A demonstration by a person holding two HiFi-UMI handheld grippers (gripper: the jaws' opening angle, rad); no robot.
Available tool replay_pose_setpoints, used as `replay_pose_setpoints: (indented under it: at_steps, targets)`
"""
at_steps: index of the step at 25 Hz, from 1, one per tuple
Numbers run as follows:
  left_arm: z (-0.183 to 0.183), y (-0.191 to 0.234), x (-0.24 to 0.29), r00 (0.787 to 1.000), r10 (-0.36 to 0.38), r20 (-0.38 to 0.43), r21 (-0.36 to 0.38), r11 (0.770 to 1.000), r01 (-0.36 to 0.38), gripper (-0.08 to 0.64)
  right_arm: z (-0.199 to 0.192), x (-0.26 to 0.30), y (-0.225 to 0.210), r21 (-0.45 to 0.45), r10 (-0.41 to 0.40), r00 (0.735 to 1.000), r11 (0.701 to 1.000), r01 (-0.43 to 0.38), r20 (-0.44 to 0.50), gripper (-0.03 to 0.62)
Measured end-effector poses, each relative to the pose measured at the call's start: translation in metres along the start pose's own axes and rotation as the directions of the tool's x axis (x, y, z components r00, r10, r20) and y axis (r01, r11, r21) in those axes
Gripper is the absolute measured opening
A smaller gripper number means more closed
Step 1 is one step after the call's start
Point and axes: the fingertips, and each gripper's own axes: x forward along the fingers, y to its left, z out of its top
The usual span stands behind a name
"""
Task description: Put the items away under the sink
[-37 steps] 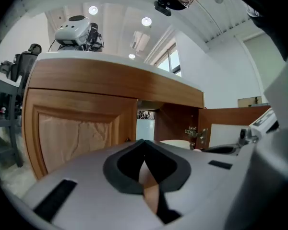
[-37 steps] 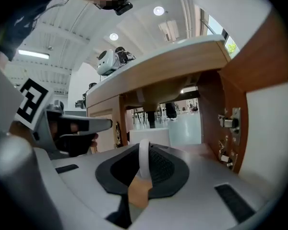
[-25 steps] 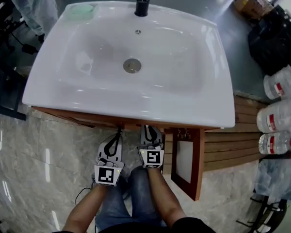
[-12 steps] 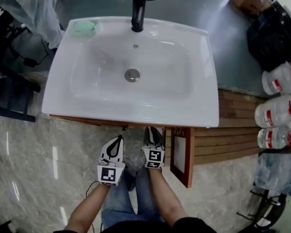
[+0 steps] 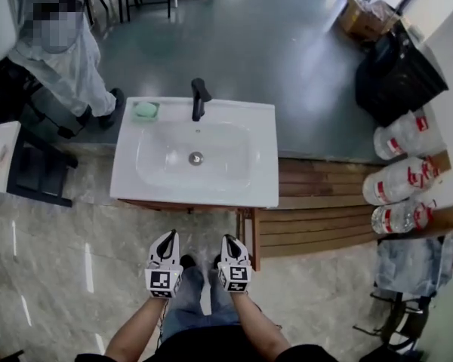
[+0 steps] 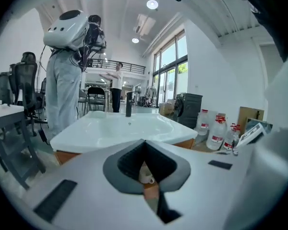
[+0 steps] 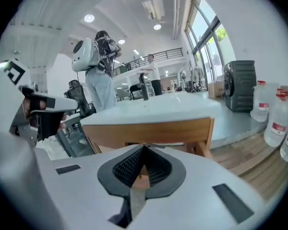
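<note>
A white sink (image 5: 266, 173) on a wooden cabinet stands in front of me, with a black faucet (image 5: 199, 96) and a green soap dish (image 5: 145, 110) at its back. The cabinet door (image 5: 254, 241) hangs open at the front right corner. My left gripper (image 5: 169, 236) and right gripper (image 5: 229, 240) are side by side below the sink's front edge, apart from it. Both are shut with nothing held. The left gripper view shows the sink top (image 6: 105, 128) beyond the left gripper (image 6: 144, 143). The right gripper (image 7: 144, 148) faces the cabinet front (image 7: 149, 131). The cabinet's inside is hidden.
Three large water bottles (image 5: 396, 179) lie on wooden decking (image 5: 317, 202) at the right. A black bin (image 5: 399, 74) and a cardboard box (image 5: 366, 17) stand behind them. A person in a white suit (image 5: 72, 70) stands at the sink's back left, beside a black rack (image 5: 36, 173).
The view has drawn back and risen, so the sink looks smaller and farther. Both grippers have come away from the sink's front edge toward me, still shut.
</note>
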Motion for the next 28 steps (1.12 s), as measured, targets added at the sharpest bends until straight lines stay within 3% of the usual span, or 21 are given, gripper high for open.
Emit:
replay_pose_setpoints:
  at_steps: [9, 15, 17, 22, 25, 28]
  targets:
    - [0.145, -0.025, -0.042, 0.994, 0.016, 0.107, 0.009, 1.0, -0.017, 0.006, 0.184, -0.078, 0.009, -0.037, 0.045, 0.982, 0.999, -0.039, 0.181, 0.012]
    - [0.258, -0.05, -0.086, 0.96, -0.031, 0.28, 0.02, 0.999, 0.027, 0.006, 0.297, -0.156, 0.024, -0.099, 0.101, 0.926, 0.993, -0.069, 0.364, 0.012]
    - [0.28, -0.054, -0.108, 0.952, -0.053, 0.301, 0.03, 0.998, 0.046, 0.006, 0.327, -0.185, 0.026, -0.112, 0.1, 0.906, 0.992, -0.058, 0.412, 0.012]
    - [0.305, -0.055, -0.156, 0.951, -0.068, 0.301, 0.055, 0.997, 0.054, 0.006, 0.363, -0.239, 0.029, -0.148, 0.073, 0.856, 0.989, 0.005, 0.512, 0.012]
    - [0.311, -0.054, -0.166, 0.944, -0.043, 0.327, 0.077, 0.997, 0.019, 0.006, 0.366, -0.25, 0.028, -0.192, 0.058, 0.856, 0.98, 0.048, 0.513, 0.012]
    - [0.314, -0.053, -0.17, 0.936, -0.032, 0.35, 0.079, 0.997, 0.005, 0.006, 0.364, -0.255, 0.027, -0.178, 0.047, 0.85, 0.982, 0.056, 0.524, 0.012]
